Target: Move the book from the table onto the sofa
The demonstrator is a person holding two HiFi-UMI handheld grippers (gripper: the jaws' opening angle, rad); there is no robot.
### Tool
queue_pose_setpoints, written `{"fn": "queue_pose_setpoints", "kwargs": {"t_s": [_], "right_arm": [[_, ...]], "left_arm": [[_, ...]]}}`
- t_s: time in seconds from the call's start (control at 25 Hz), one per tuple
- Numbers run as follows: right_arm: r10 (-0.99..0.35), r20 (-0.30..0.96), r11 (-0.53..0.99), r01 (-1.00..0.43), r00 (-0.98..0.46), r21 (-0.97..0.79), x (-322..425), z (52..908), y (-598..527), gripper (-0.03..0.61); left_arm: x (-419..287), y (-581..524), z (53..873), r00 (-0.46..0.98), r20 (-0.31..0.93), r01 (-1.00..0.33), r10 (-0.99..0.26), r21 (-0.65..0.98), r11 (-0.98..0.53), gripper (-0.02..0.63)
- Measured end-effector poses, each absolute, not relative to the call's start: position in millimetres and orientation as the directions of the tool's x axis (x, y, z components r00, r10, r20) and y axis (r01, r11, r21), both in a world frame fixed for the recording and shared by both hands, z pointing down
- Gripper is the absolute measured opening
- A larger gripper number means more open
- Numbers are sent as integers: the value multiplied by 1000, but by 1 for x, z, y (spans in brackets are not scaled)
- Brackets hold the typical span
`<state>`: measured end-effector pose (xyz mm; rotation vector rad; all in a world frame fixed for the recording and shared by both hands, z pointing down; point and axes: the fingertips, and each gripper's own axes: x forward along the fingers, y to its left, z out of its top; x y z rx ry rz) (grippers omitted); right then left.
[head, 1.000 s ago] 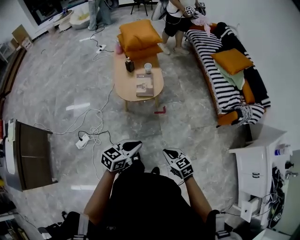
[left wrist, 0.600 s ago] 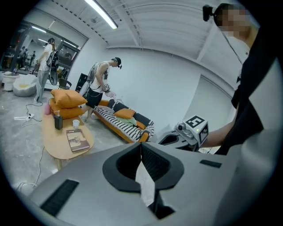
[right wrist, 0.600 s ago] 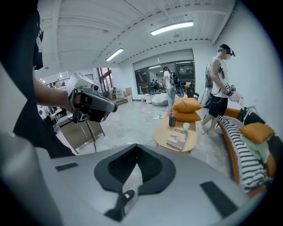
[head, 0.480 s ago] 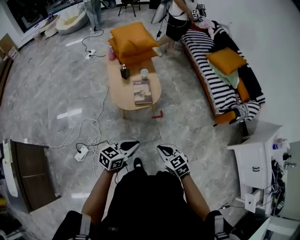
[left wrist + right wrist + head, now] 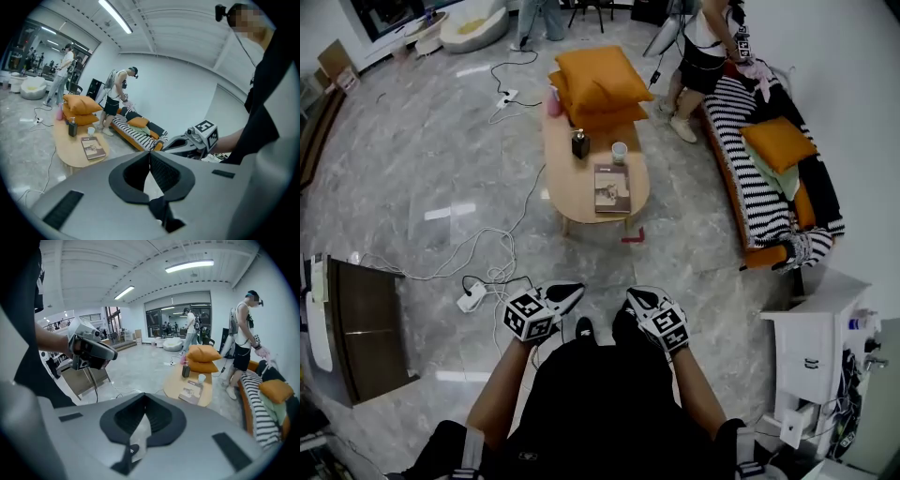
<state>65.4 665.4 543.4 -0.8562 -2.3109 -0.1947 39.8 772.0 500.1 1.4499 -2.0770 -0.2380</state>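
Observation:
A brown book (image 5: 612,188) lies flat near the front end of the oval wooden table (image 5: 572,187). The striped sofa (image 5: 757,192) stands to the table's right, along the wall. My left gripper (image 5: 567,292) and right gripper (image 5: 637,298) are held side by side in front of my body, well short of the table, both shut and empty. In the left gripper view the book (image 5: 93,147) shows far beyond the closed jaws. The right gripper view has the book (image 5: 191,393) ahead on the table (image 5: 176,385).
On the table are stacked orange cushions (image 5: 595,84), a dark bottle (image 5: 579,143) and a white cup (image 5: 620,151). A person (image 5: 703,56) stands at the sofa's far end. Cables and a power strip (image 5: 472,298) lie on the floor at left. A white cabinet (image 5: 811,347) stands at right.
The table and sofa have shifted in the head view as I walk across the floor. Both grippers stay shut in front of my body. The person by the sofa has stepped a little.

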Motion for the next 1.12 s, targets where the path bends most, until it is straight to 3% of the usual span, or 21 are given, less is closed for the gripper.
{"fn": "queue_pose_setpoints", "kwargs": {"t_s": [0.64,1.12], "right_arm": [[707,574,575,808,-412,-128,-38,544,705,9],[713,572,611,760,-406,-222,-134,572,602,8]], "left_arm": [[-29,805,507,-448,423,-662,-788,435,610,11],[-90,731,508,-466,447,-648,-764,415,638,11]]}}
